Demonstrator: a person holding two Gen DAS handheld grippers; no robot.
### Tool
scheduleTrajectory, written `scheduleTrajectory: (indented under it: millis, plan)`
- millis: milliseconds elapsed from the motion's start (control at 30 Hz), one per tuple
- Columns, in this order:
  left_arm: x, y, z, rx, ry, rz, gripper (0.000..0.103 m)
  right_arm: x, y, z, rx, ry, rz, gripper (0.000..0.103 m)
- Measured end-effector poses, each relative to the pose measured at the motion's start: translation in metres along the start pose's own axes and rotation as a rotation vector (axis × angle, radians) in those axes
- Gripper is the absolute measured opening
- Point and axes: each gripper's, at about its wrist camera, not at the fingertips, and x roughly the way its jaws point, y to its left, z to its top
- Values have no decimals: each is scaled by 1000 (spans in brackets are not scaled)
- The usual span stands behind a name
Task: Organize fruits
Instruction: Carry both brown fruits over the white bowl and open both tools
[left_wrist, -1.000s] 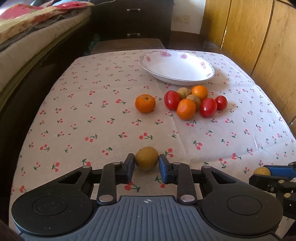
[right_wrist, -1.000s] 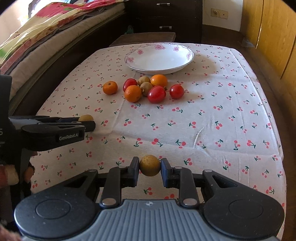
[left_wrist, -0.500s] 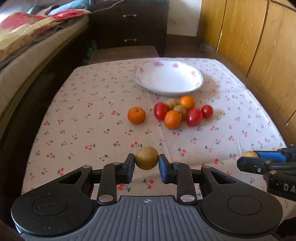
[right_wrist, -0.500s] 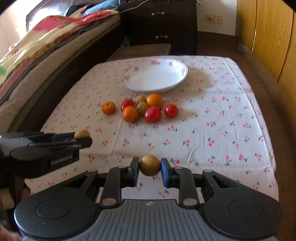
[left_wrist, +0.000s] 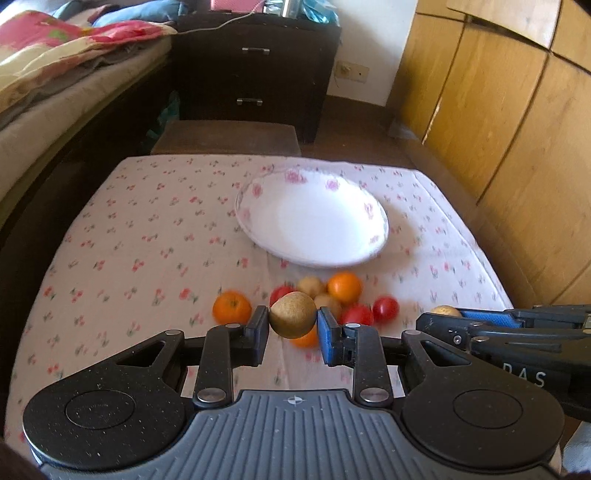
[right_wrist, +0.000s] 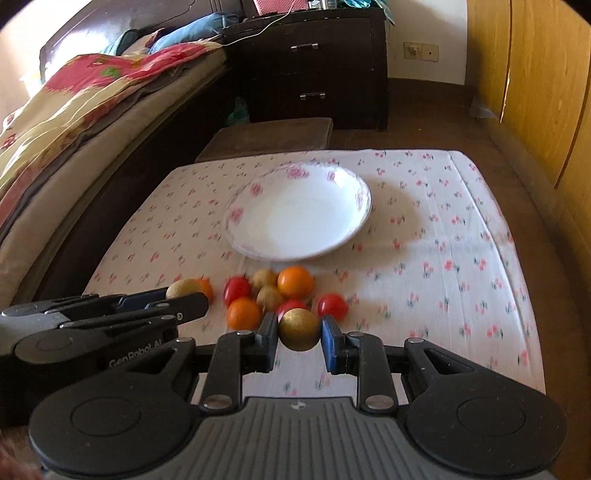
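white floral-rimmed ceramic bowl: empty, nothing sorted yet. left gripper pinching one round brown fruit, right gripper pinching another round brown-yellow fruit, both held above the cherry-print tablecloth. cluster of oranges, red tomatoes and brown fruits left beside the bowl.

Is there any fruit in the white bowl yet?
No, the white bowl shows only its bare inside, while the loose fruits lie on the tablecloth in front of it.

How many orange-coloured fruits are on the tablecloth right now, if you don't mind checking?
3: one orange just below the plate, another nearer the camera, and a third apart on the left. Others may be hidden behind the claws.
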Motion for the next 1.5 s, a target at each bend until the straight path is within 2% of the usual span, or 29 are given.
scheduleTrajectory:
  millis: [300,533,833,1133,1400,1500]
  plan:
    - [38,8,40,-48,-8,-10,36,45,-14,49,5,12,-10,26]
    - [70,10,50,-61,27,-1,35,76,-12,69,-14,32,-5,26]
    - [89,15,57,-72,46,30,35,104,-12,78,-20,66,-26,26]
    - [92,10,57,-65,52,30,35,110,-21,79,-3,84,-29,28]
    - [91,11,58,-75,50,38,38,109,-20,81,0,82,-29,28]
    - [90,12,59,-75,46,51,44,108,-20,81,2,77,-30,28]
